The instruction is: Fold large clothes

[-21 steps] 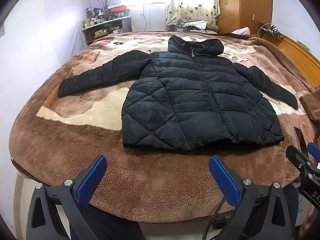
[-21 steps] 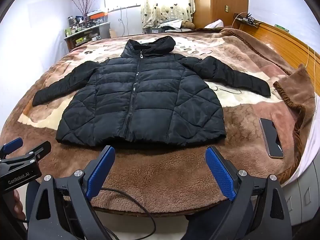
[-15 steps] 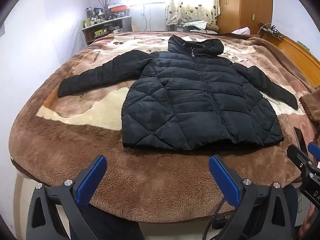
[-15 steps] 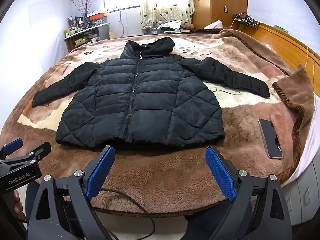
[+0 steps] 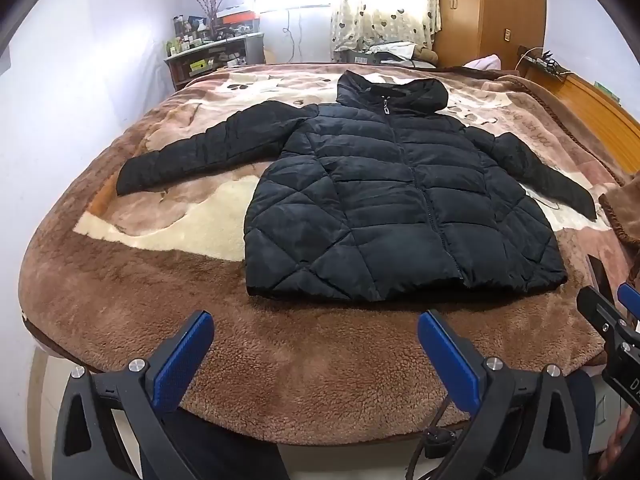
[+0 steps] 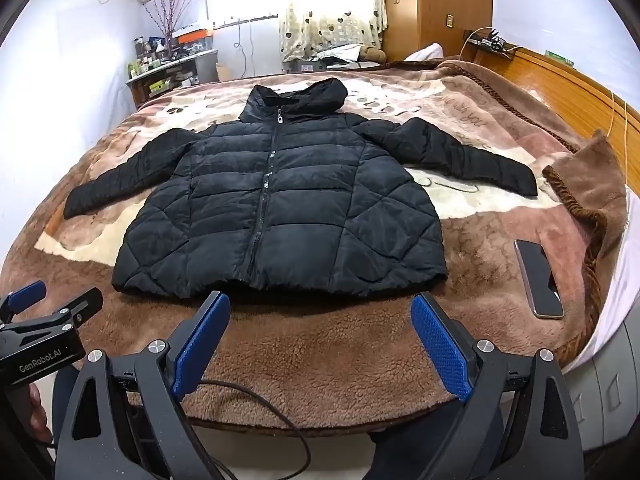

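**A:** You are looking at a black quilted puffer jacket with a hood (image 5: 400, 204), and it is lying flat and zipped, front side up, on the brown fleece blanket (image 5: 300, 356) covering the bed. It is sitting ahead of both grippers, hem toward you and hood away, so its long axis is running straight away from you, with the 2 sleeves spreading out to either side.

**B:** And what are your jaws doing?

**A:** You are holding the left gripper (image 5: 316, 354) with its jaws released and spread wide, nothing between them; the right gripper (image 6: 320, 340) is gaping the same way, also empty. Both are hovering near the bed's near edge, angling down, apart from the cloth.

**B:** Which hand is nearer to what?

**A:** Your left jaws are pointing at the hem's left half, with the left sleeve (image 5: 208, 152) lying beyond them. Your right jaws are facing the hem's right half, with the right sleeve (image 6: 460, 156) stretching off toward the black smartphone (image 6: 538, 278). I judge that each hand is taking its own side, reaching forward over the hem.
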Available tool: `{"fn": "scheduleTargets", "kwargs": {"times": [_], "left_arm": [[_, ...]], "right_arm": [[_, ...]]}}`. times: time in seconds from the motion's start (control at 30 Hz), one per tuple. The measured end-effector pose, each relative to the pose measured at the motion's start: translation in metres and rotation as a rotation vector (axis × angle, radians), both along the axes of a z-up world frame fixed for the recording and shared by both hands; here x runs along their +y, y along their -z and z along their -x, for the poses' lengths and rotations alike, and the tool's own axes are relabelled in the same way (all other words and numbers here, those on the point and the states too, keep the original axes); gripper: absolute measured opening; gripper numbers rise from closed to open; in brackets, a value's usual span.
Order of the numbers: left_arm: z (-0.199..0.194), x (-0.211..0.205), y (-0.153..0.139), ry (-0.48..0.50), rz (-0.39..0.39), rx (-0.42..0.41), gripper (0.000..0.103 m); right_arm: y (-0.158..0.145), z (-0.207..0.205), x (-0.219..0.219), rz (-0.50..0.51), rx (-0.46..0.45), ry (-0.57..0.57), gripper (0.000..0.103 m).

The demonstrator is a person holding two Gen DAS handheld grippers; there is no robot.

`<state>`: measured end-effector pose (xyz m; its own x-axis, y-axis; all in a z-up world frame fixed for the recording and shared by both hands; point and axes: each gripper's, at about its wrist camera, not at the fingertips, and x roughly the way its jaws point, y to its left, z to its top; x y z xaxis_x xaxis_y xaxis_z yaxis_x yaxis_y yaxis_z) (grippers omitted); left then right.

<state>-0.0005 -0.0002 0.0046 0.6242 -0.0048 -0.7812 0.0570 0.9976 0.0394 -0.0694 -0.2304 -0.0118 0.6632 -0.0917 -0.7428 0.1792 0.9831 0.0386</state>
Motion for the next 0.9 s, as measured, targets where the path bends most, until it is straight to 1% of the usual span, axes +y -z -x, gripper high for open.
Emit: {"fn": "scheduleTargets", "kwargs": {"times": [0.73,0.9], "left_arm": [[0.0008,-0.0016,-0.0005,-0.001,-0.008,-0.009,0.103],[0.0009,-0.0016,-0.0032,0.003,0.007,-0.017,0.103]], "right_arm": [[-0.0028,0.0010,-0.0006,0.004,-0.003,0.004,0.092],[-0.0067,0.0004,-0.0001,0.003,-0.011,0.003,0.092]]}}
